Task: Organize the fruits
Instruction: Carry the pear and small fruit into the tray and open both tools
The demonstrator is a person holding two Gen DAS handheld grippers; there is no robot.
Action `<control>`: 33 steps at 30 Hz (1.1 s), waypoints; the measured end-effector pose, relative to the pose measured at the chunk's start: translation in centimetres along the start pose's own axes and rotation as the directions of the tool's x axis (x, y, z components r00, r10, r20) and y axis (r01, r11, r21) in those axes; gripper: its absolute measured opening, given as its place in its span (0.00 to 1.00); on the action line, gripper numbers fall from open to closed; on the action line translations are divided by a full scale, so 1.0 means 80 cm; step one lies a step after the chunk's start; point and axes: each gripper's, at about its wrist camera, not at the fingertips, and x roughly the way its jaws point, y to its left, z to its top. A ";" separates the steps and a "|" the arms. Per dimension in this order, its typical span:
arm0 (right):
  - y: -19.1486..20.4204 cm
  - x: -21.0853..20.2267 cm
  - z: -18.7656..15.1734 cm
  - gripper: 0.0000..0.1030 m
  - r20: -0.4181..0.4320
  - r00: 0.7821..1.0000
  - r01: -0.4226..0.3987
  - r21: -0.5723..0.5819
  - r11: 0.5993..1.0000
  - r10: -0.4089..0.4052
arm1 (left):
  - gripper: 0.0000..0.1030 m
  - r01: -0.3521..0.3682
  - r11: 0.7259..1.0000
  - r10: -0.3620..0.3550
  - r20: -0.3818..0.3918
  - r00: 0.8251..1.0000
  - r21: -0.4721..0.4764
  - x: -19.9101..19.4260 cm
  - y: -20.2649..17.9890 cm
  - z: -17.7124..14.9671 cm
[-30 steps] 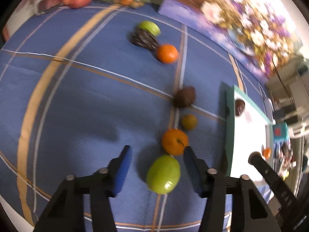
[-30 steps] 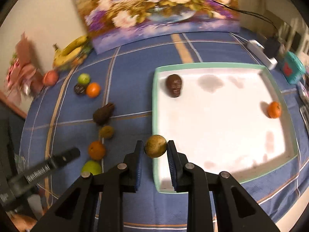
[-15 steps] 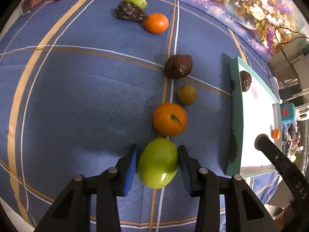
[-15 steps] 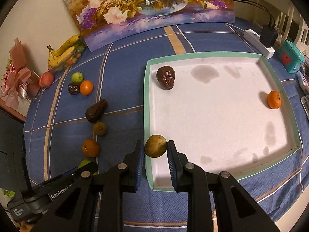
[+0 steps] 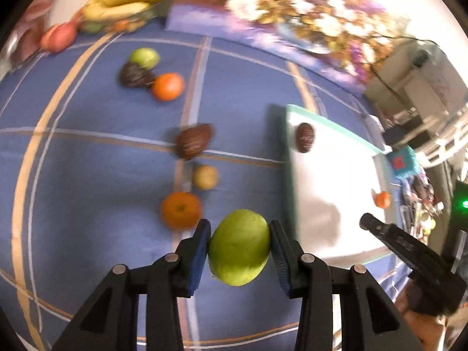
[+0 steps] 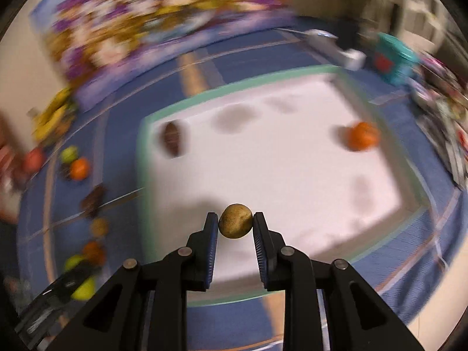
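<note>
My left gripper [image 5: 239, 245] is shut on a large green fruit [image 5: 239, 247] and holds it above the blue cloth, left of the white tray [image 5: 327, 193]. My right gripper [image 6: 235, 224] is shut on a small brown-yellow round fruit [image 6: 235, 224] over the tray's [image 6: 263, 172] near part. In the tray lie a dark brown fruit [image 6: 172, 139] at the far left corner and a small orange [image 6: 362, 136] at the right. On the cloth lie an orange [image 5: 180, 210], a small yellow-brown fruit [image 5: 205, 177] and a dark brown fruit [image 5: 193, 141].
Farther back on the cloth are a green fruit [image 5: 144, 57], a dark fruit [image 5: 133, 75] and an orange [image 5: 168, 86]. Bananas [image 5: 122, 4] and a peach [image 5: 58, 36] lie at the far edge. A flower painting [image 5: 292, 20] leans at the back. Clutter stands right of the tray.
My left gripper has closed on the green fruit and lifted it toward the tray. My right gripper has carried the small brown-yellow fruit from the tray's near-left rim to over its floor.
</note>
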 end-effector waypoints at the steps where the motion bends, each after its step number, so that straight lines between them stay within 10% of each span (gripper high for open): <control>1: -0.012 0.001 0.003 0.24 0.001 1.000 0.009 0.027 1.000 -0.009 | 0.42 0.016 1.000 -0.017 0.005 1.000 0.022 0.001 -0.013 0.001; 9: -0.096 -0.002 0.021 0.24 0.029 0.996 0.080 0.198 0.977 -0.087 | 0.42 0.102 0.974 -0.107 0.010 0.994 0.201 0.019 -0.103 -0.002; 16: -0.120 0.008 0.018 0.24 0.012 0.996 0.080 0.236 0.968 -0.086 | 0.42 0.029 0.944 -0.018 -0.039 0.999 0.328 0.061 -0.142 -0.023; 33: -0.116 0.025 0.015 0.25 -0.014 0.993 0.121 0.204 0.972 -0.121 | 0.42 -0.012 0.958 0.041 -0.096 0.995 0.286 0.089 -0.128 -0.031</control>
